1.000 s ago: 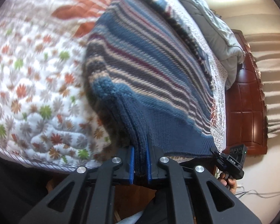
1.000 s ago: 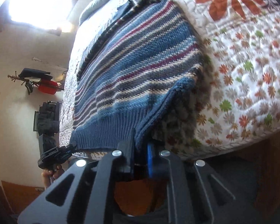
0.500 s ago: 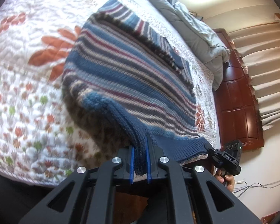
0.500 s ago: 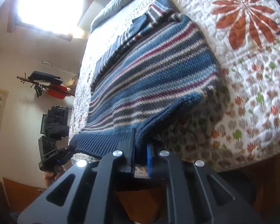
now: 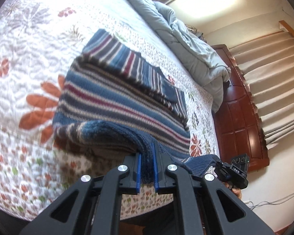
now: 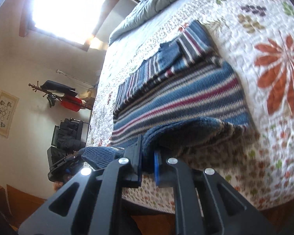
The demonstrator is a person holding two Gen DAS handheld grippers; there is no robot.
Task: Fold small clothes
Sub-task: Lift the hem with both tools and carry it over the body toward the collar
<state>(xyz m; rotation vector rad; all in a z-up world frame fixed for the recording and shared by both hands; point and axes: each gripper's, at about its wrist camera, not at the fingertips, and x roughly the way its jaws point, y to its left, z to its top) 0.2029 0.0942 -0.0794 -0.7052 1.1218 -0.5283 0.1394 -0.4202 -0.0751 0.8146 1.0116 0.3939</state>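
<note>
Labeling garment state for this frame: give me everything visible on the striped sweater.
The striped sweater is a chunky knit in blue, grey, cream and maroon bands with a navy ribbed hem. It lies on the floral quilt, sleeves folded across the far end. The hem is lifted off the bed, one corner pinched in the left gripper, the other in the right gripper.

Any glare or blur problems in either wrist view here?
Right wrist: the window is blown out white; the quilt at the right is motion-smeared. Left wrist: wall glare at top right; the quilt at the left is blurred. The striped sweater stays readable in both, and fisheye bending is strong.
</note>
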